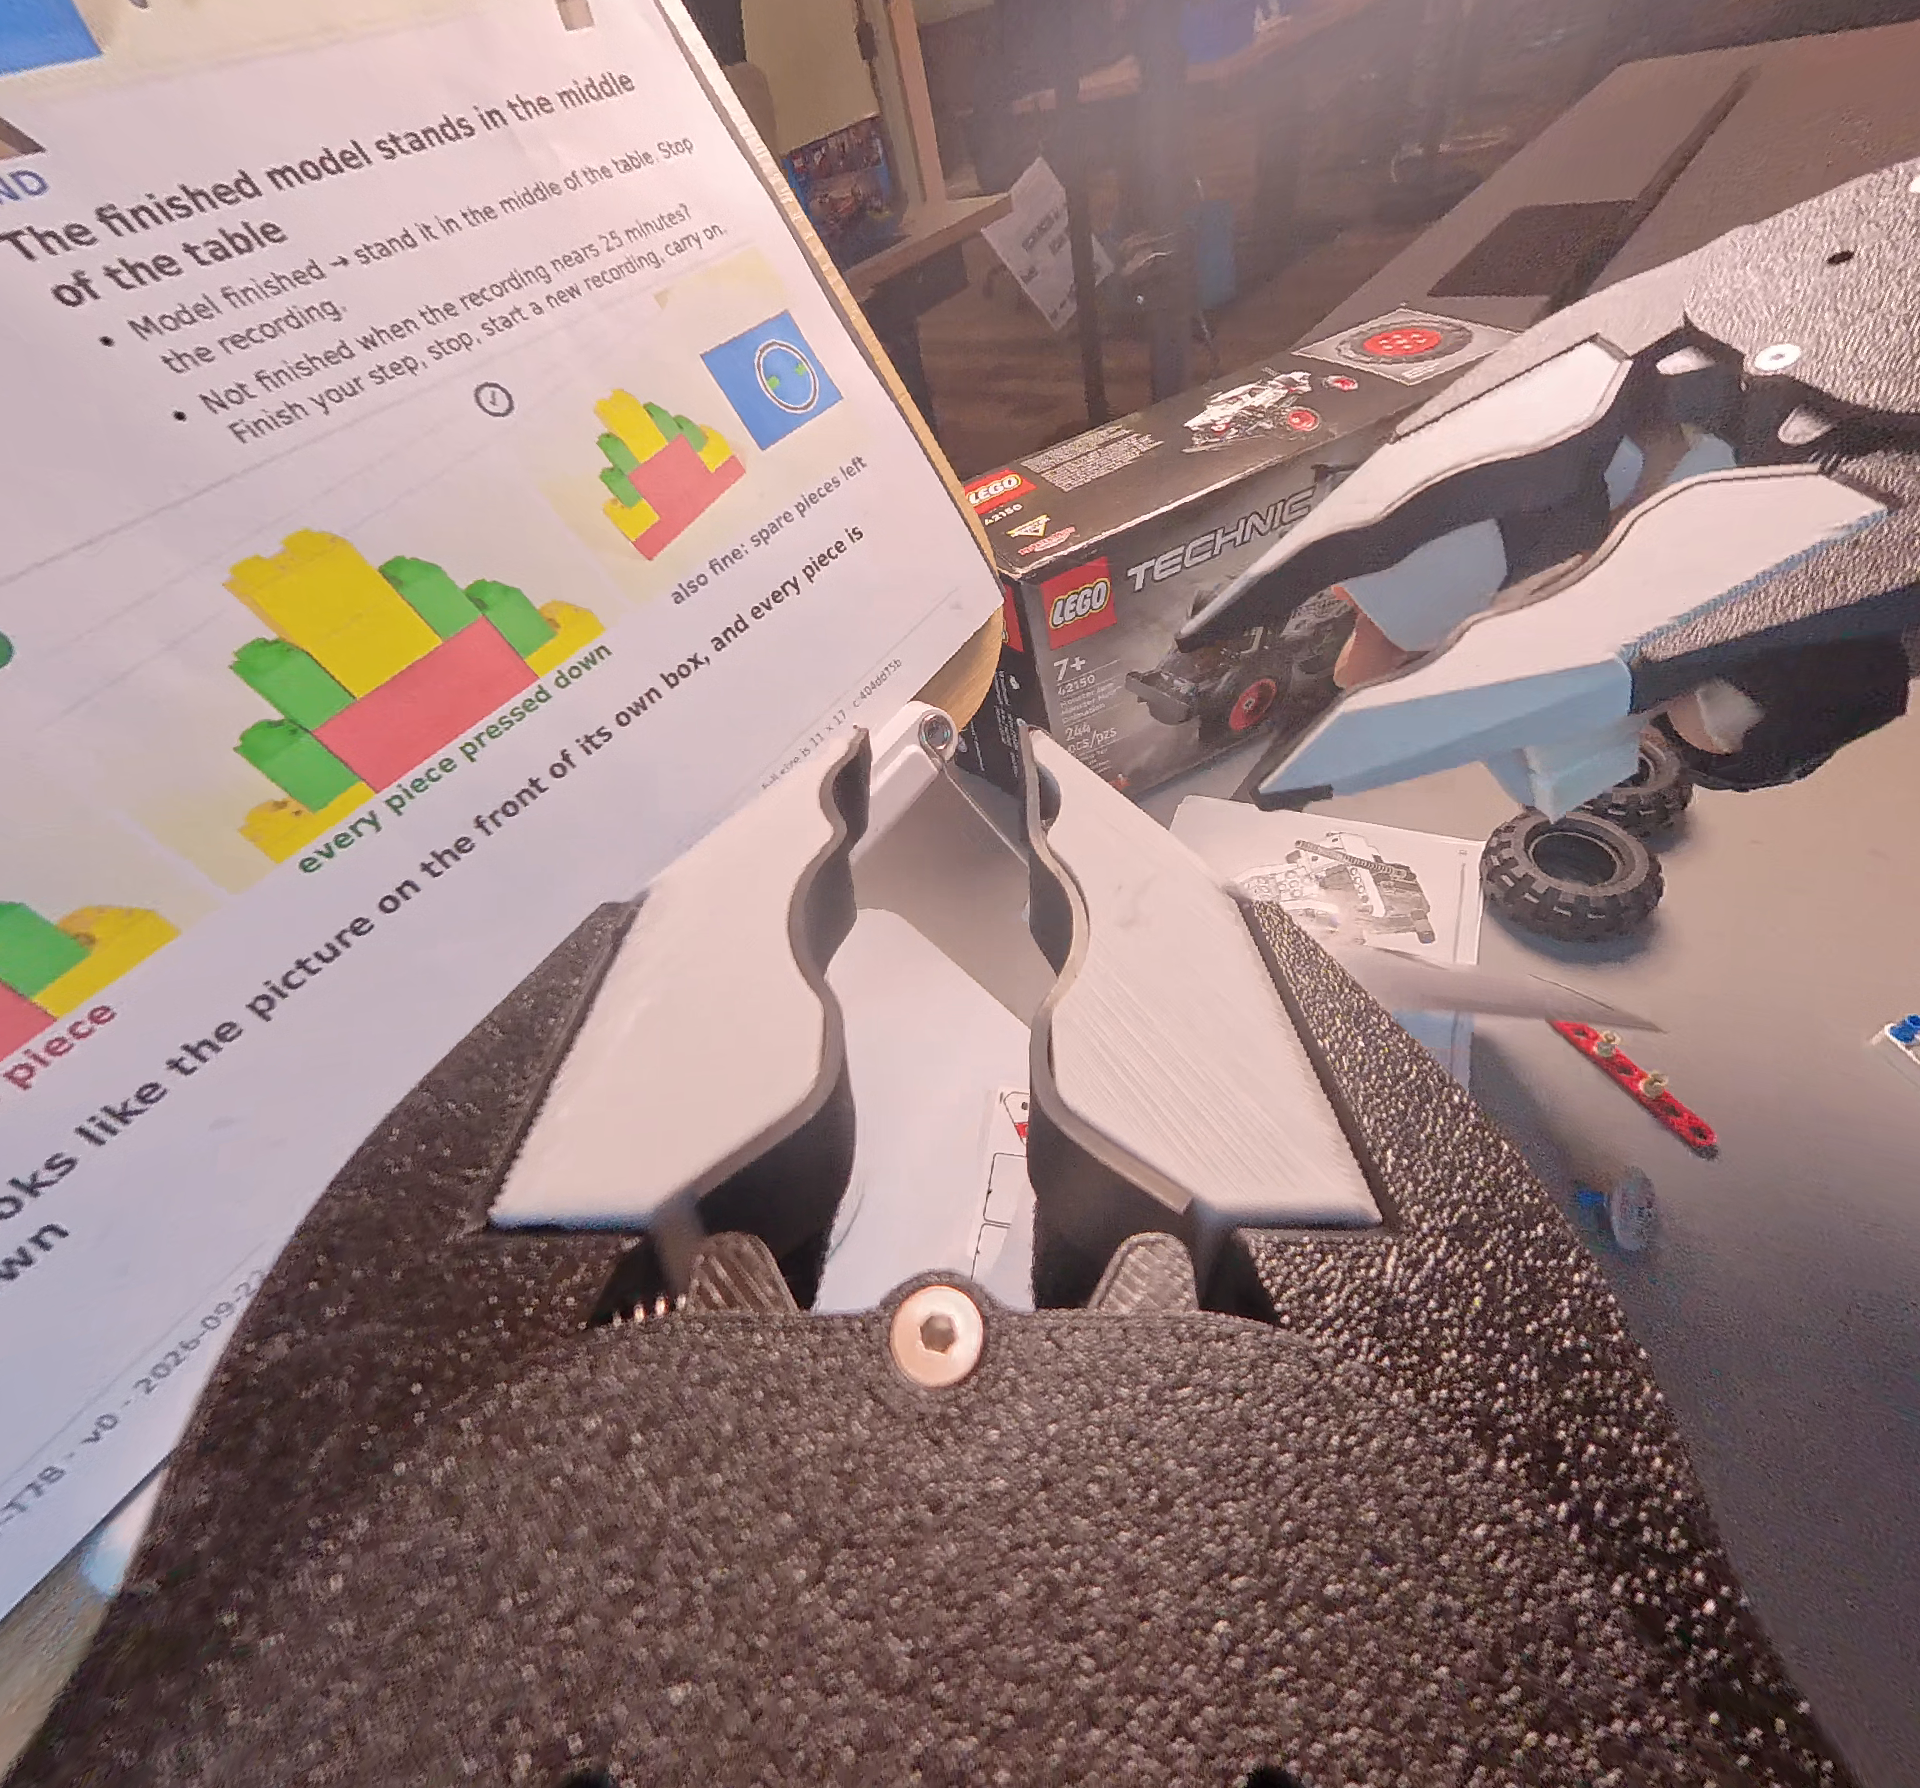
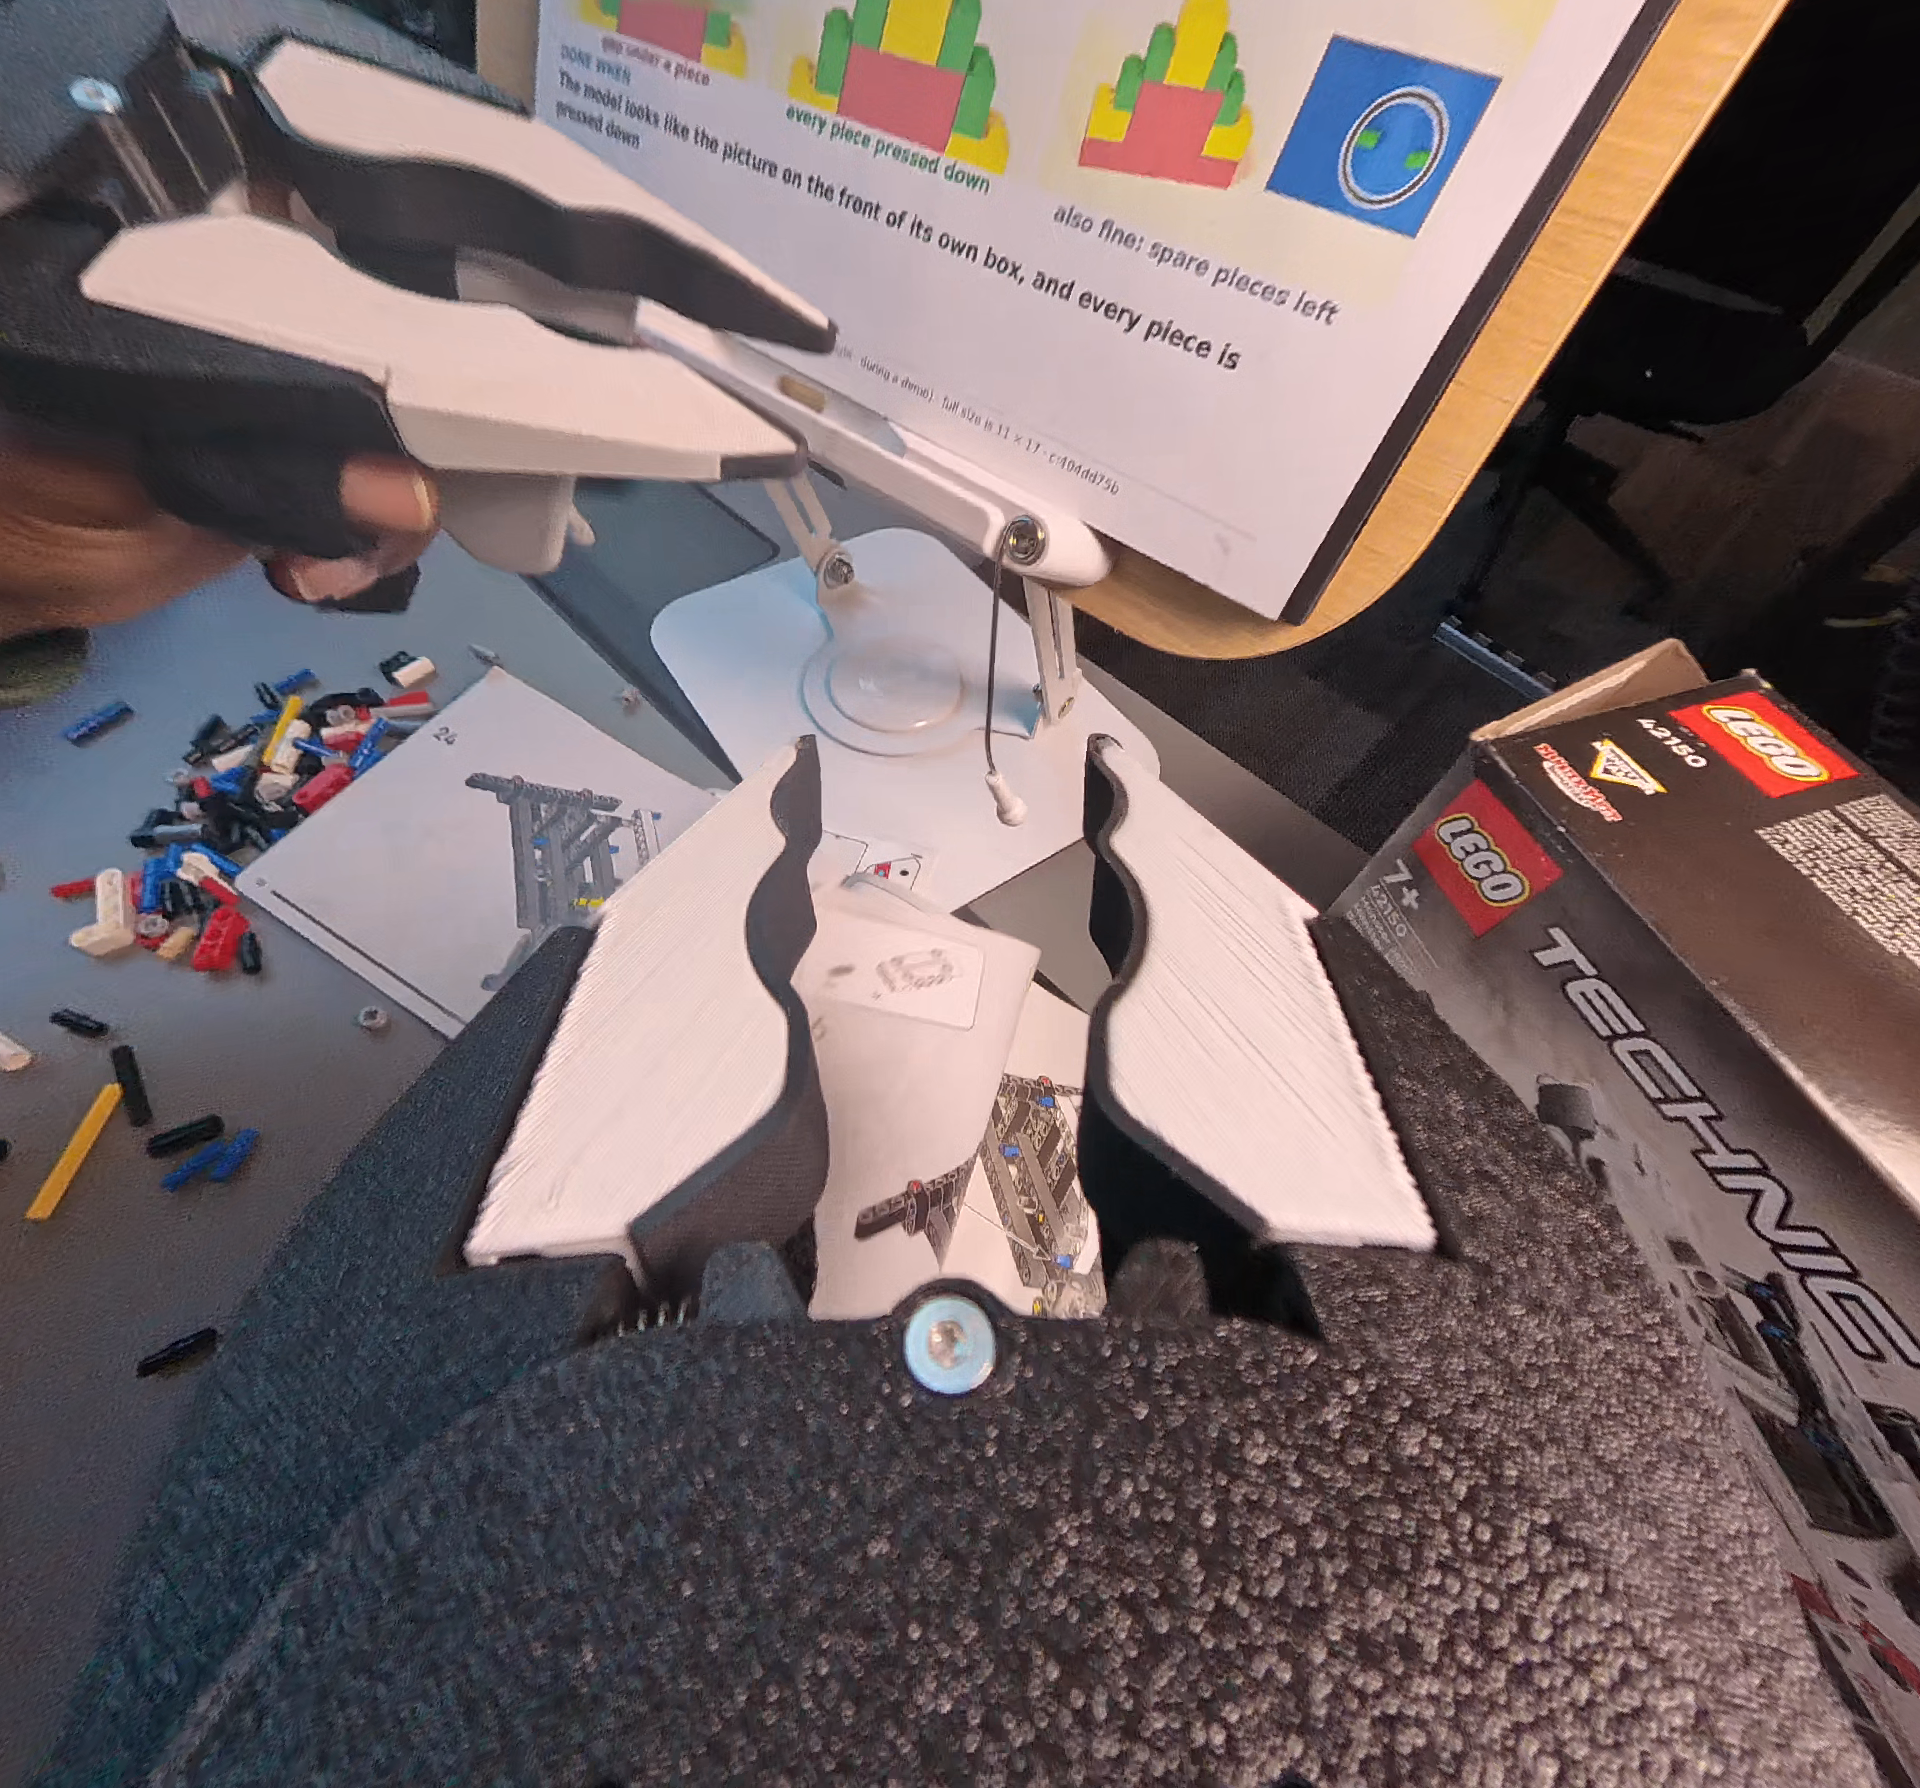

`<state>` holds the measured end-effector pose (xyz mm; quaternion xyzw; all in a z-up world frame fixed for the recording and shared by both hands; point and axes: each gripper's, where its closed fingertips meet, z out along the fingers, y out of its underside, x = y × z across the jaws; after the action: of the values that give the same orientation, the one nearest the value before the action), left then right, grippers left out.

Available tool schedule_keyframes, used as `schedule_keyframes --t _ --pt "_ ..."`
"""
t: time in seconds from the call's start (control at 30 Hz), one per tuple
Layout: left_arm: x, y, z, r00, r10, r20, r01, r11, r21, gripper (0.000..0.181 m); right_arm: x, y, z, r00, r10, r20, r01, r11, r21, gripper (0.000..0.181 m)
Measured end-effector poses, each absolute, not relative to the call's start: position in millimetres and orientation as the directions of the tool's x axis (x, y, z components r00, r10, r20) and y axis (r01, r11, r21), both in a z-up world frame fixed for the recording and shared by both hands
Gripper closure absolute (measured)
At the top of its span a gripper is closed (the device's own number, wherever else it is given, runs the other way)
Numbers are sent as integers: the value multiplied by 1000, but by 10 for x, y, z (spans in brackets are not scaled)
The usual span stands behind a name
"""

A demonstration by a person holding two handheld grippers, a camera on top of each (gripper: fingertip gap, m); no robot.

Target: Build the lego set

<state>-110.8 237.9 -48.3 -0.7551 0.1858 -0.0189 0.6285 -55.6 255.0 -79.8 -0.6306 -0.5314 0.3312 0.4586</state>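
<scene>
Black lego box (image 2: 1662,1063) with red logo squares; black knobby tyres (image 1: 1569,871); loose pieces (image 2: 218,824) (lower left) red, blue, black, white, yellow.

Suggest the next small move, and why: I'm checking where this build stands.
Probably lower the left gripper to the pile of loose pieces beside the open booklet. Both it and the right gripper hold their jaws open and empty, up by the instruction sheet, and no assembled part shows.
</scene>
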Motion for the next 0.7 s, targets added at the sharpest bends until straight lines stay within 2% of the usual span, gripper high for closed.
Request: schedule_keyframes --t 0.13,0.3,0.37,0.47,0.53,0.63,0.7 --pt "-1165 2252 -430 919 -322 -226 -280 -133 -951 150 -551 2504 -1065 208 975 82 460 -24 -887 127" --pt "-1288 1986 -454 896 -373 -242 -315 -147 -938 151 -449 2594 -1655 255 963 86 643 -103 -759 111" --pt "-1306 1840 -501 878 -429 -210 -307 -170 -936 152 -440 2654 -1816 260 958 121 678 -92 -729 109" --pt "-1324 1608 -785 837 -533 -121 -323 -303 -897 147 -588 2427 -1906 78 992 95 692 14 -722 119" --pt "-1381 1490 -1070 824 -564 -63 -346 -411 -843 140 -673 2269 -2004 -67 993 101 725 118 -679 113" --pt "-1490 1376 -1565 828 -560 24 -362 -568 -739 122 -752 2215 -2187 -128 990 54 808 135 -574 100" --pt "-1563 1316 -1886 834 -546 77 -364 -650 -667 111 -762 2252 -2311 -135 989 60 852 146 -503 101"
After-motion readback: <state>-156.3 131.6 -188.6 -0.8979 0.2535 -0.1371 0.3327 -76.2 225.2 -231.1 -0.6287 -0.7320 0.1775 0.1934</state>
